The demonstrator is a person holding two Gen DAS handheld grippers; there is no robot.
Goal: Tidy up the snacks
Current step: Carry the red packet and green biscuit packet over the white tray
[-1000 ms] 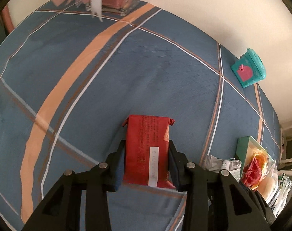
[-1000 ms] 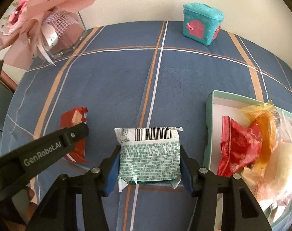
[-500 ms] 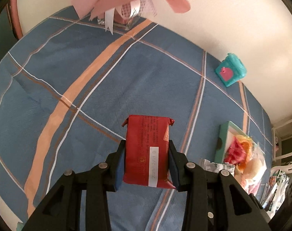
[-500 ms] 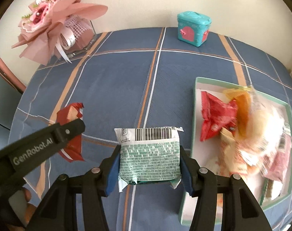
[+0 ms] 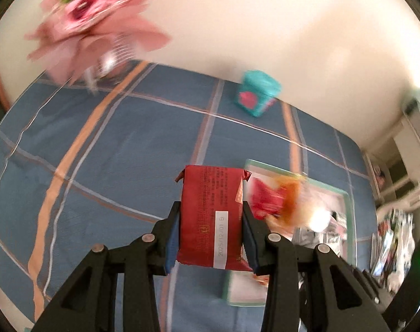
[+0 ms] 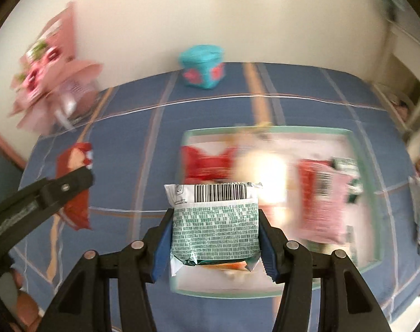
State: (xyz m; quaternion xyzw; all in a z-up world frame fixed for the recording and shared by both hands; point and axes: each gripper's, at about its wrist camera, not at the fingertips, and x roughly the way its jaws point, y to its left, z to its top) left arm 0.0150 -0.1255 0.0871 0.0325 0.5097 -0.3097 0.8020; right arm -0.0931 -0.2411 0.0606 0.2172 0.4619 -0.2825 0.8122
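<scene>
Showing two snack packets carried above a tabletop [image 5: 104, 149], each pinched between a gripper's jaws. Lower centre of the left wrist view: the left gripper [image 5: 211, 235] clamps a red packet [image 5: 211, 215] by its long sides. The packet is a flat, upright rectangle with crimped upper corners, rows of fine dark print, and a white date strip down its lower right. Lower centre of the right wrist view: the right gripper [image 6: 215, 238] clamps a green packet [image 6: 214, 227] by its sides. Its face is white with dense green print, a barcode crosses the white top flap, and the bottom seal is crumpled. The blue pads press on both packets.

Right of centre in both views, blurred, lies a shallow tray [image 6: 265, 131] with a pale green rim, holding red, orange, pink and pale wrappers. The red packet hangs just left of the tray's near corner; the green packet hangs over the tray's left half.

A blue cloth with orange and white stripes covers the tabletop. At the far edge stands a teal box [image 6: 203, 66] with pink patches; a pink bouquet [image 5: 93, 19] fills the upper left. A cream wall [image 5: 265, 27] rises behind.
</scene>
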